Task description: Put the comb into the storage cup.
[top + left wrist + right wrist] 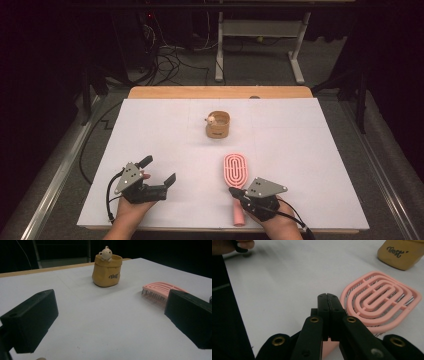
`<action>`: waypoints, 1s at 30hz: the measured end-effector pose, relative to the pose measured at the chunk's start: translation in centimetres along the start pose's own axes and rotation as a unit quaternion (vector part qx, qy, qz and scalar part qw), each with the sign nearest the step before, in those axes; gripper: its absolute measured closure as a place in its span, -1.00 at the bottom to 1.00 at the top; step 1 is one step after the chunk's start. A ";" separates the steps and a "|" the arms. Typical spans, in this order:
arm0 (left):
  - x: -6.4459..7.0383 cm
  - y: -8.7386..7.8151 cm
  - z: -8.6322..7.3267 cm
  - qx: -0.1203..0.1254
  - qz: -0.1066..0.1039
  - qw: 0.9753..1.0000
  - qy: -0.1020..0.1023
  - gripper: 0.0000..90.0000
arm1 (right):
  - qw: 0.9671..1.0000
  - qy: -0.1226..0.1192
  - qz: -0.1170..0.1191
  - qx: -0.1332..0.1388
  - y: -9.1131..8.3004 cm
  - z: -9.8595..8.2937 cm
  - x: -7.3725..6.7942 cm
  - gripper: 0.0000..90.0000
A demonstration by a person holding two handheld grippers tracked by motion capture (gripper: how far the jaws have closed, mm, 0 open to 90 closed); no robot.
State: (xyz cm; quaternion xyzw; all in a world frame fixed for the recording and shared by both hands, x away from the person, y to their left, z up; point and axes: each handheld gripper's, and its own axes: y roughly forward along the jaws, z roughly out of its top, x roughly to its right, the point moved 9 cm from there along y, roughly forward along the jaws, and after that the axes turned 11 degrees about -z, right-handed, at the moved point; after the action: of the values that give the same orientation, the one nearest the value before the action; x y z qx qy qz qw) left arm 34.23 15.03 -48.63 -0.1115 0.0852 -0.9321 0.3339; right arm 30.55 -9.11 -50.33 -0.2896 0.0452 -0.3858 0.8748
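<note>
A pink vented hairbrush lies bristles down on the white table, its handle pointing toward the near edge. My right gripper is shut, jaws pressed together with nothing between them, resting just over the brush's neck; in the right gripper view the tips sit at the left edge of the brush head. My left gripper stands open at the near left, holding nothing. The left gripper view looks between its wide jaws at the brush and a tan sack-shaped cup.
The tan cup with a small figure on its rim stands upright mid-table, beyond the brush; its base shows in the right gripper view. A wooden strip edges the far side. A desk frame and cables lie on the floor beyond.
</note>
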 end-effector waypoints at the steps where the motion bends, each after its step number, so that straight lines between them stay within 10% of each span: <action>1: 0.0 0.0 0.0 0.001 0.000 1.000 0.000 -1.00 | 1.000 -0.003 0.003 -0.006 0.3 -0.1 0.0 1.00; 30: 0.0 -0.2 0.1 0.007 0.000 1.000 -0.002 -1.00 | 0.996 -0.048 -0.002 -0.071 0.2 -1.5 1.0 1.00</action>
State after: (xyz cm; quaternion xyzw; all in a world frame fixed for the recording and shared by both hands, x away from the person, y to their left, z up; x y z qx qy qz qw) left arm 34.15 15.22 -48.45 -0.1106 0.0777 -0.9326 0.3346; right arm 30.90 -10.38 -51.50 -0.3690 0.0293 -0.3689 0.8526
